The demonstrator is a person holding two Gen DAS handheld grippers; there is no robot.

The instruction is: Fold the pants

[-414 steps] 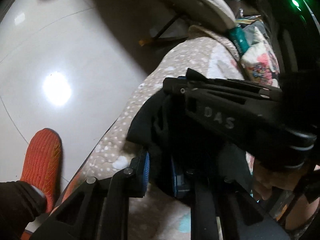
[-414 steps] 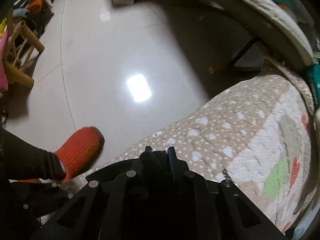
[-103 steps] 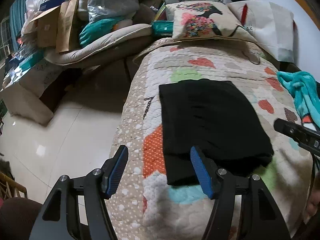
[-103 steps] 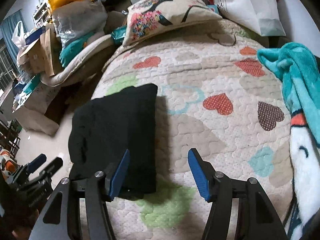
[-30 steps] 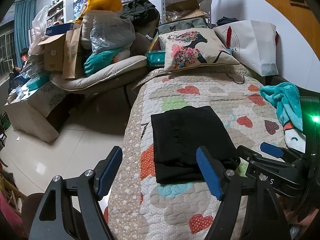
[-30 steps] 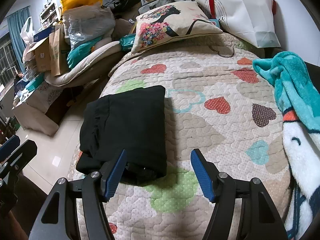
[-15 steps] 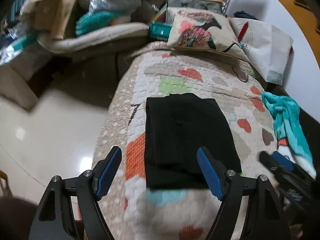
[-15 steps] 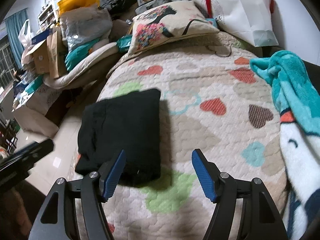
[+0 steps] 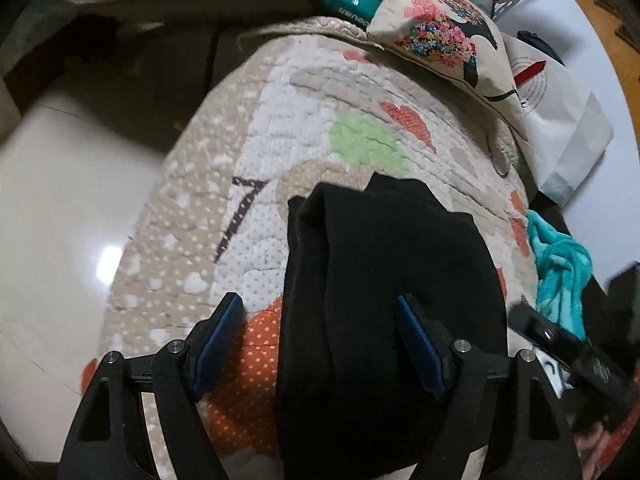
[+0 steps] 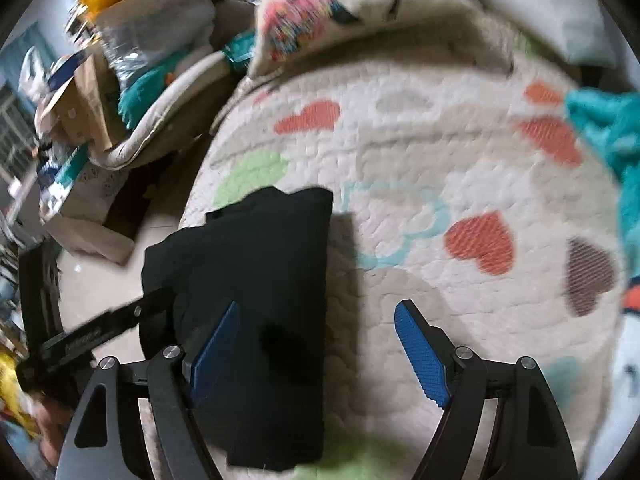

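The black pants (image 9: 384,280) lie folded into a thick rectangle on the heart-patterned quilt (image 9: 304,120). My left gripper (image 9: 320,344) is open, low over the pants' near left part, its jaws astride the left edge. In the right wrist view the pants (image 10: 260,272) lie left of centre. My right gripper (image 10: 316,352) is open and empty, with its left finger over the pants' near right part and its right finger over bare quilt (image 10: 440,160). The left gripper (image 10: 100,332) shows at the left edge of that view.
A floral pillow (image 9: 444,36) and a white bag (image 9: 560,128) lie at the bed's head. A teal blanket (image 9: 560,276) lies on the right side of the bed. Tiled floor (image 9: 60,200) runs along the left. Boxes and bags (image 10: 100,60) pile up beyond.
Both grippers have dropped lower and closer to the folded pants. The left one now straddles the pants' left edge. Both stay open.
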